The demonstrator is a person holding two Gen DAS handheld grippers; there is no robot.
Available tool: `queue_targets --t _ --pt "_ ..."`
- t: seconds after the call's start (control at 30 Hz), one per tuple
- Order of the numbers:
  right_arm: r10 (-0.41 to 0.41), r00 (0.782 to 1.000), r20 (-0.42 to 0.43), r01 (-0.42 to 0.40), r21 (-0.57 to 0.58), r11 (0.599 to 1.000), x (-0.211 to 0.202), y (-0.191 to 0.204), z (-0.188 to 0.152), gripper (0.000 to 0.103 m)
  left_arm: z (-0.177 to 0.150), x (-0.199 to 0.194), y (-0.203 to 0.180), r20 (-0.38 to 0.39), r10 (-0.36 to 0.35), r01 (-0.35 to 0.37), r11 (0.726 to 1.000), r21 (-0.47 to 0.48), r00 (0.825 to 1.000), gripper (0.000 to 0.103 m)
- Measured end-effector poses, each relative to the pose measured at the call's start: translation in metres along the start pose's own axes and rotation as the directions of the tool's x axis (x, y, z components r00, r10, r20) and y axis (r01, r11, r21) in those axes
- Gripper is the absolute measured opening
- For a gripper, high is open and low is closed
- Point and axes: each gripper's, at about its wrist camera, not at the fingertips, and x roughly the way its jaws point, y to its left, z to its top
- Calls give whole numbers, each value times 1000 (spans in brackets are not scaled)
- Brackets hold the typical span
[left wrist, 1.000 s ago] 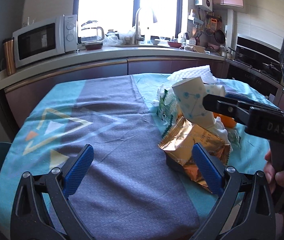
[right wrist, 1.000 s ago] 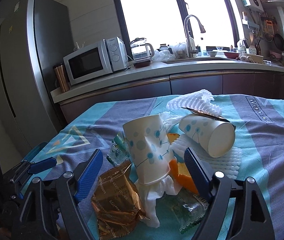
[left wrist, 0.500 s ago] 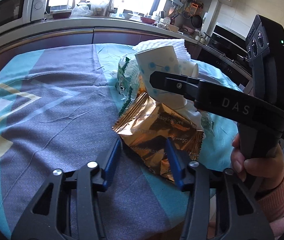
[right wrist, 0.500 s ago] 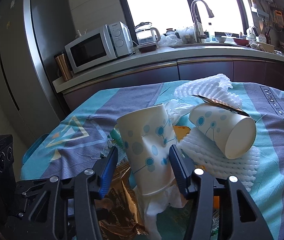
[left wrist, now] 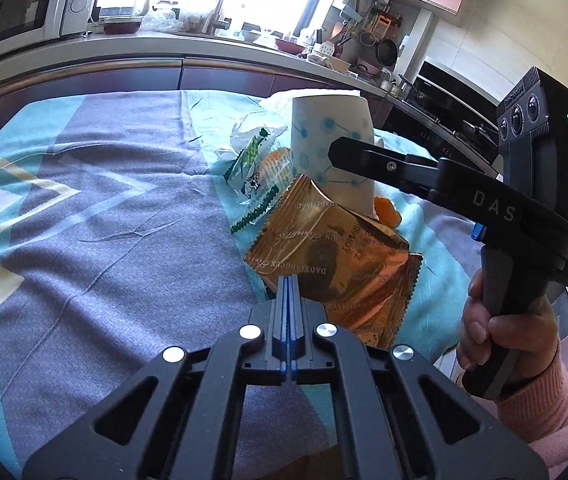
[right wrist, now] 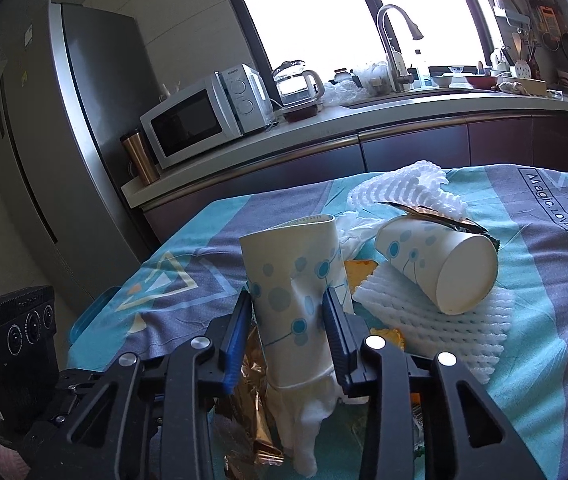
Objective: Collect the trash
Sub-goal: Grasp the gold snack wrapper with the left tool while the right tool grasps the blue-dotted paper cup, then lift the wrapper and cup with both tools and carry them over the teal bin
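Observation:
A pile of trash lies on the blue and grey tablecloth [left wrist: 104,240]. My left gripper [left wrist: 287,292] is shut on the near edge of a gold foil wrapper [left wrist: 335,256]. My right gripper [right wrist: 287,320] is shut on an upside-down white paper cup with blue dots [right wrist: 295,292], dented between the pads; the cup also shows in the left wrist view [left wrist: 329,148]. A white tissue [right wrist: 307,412] hangs from under the cup. A second dotted cup [right wrist: 439,264] lies on its side on white foam netting [right wrist: 423,320].
A clear wrapper with green edges [left wrist: 254,176] and orange peel [left wrist: 387,210] lie beside the cup. More foam netting [right wrist: 407,188] lies behind. A counter with a microwave [right wrist: 204,116], kettle [right wrist: 297,88] and sink tap stands beyond the table. A fridge [right wrist: 64,140] stands left.
My left gripper has closed on the gold wrapper's edge. My right gripper has closed on the upside-down cup and squeezed it.

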Motion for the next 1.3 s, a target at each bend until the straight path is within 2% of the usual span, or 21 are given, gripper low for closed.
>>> queue_targets --t 0.13,0.17,0.2,0.23,0.27,0.3,0.43,0.53,0.73,0.83,0.9,1.0,1.1,1.3 --pt "26 1000 11 -26 11 1000 -7 0 1 35 1 -6 2 10 7 -7 1000 4 1000 1" --pt "39 999 8 -39 19 999 -7 0 1 35 1 -7 3 15 28 -28 1000 6 1000 6" --pt "50 999 8 -51 25 998 -8 -1 0 35 1 -7 3 17 45 -45 999 7 999 24" --pt "59 998 8 -60 30 998 -8 -1 0 35 2 -8 4 16 54 -54 999 4 998 34" --pt "65 998 8 -65 31 997 -8 -1 -1 35 1 -10 5 23 56 -56 998 1 998 51" --pt "68 998 9 -68 29 997 -8 0 -1 35 2 -11 5 28 55 -55 998 -1 998 59" --pt "104 995 8 -104 27 994 -8 5 -2 35 6 -14 6 40 45 -45 999 10 998 60" --pt "131 991 1 -131 24 991 -5 9 -4 35 5 -15 1 47 23 -25 999 34 999 64" --pt "180 984 -14 -180 12 984 -1 15 -5 35 8 -14 -4 67 28 -34 995 89 997 72" --pt "184 983 -16 -184 3 983 0 19 -5 35 9 -12 -4 66 17 -24 993 115 998 72" --pt "185 983 -16 -185 3 983 1 20 -5 35 9 -10 -5 59 9 -17 992 127 998 64" --pt "183 983 -12 -183 3 983 0 20 -5 34 6 -7 -7 39 7 -12 992 128 999 34" --pt "180 984 -7 -180 1 984 -1 19 -4 34 4 -8 -5 34 3 -7 993 116 999 21" --pt "189 982 2 -189 -7 982 -4 25 1 33 0 -30 1 75 8 -16 994 111 997 16"
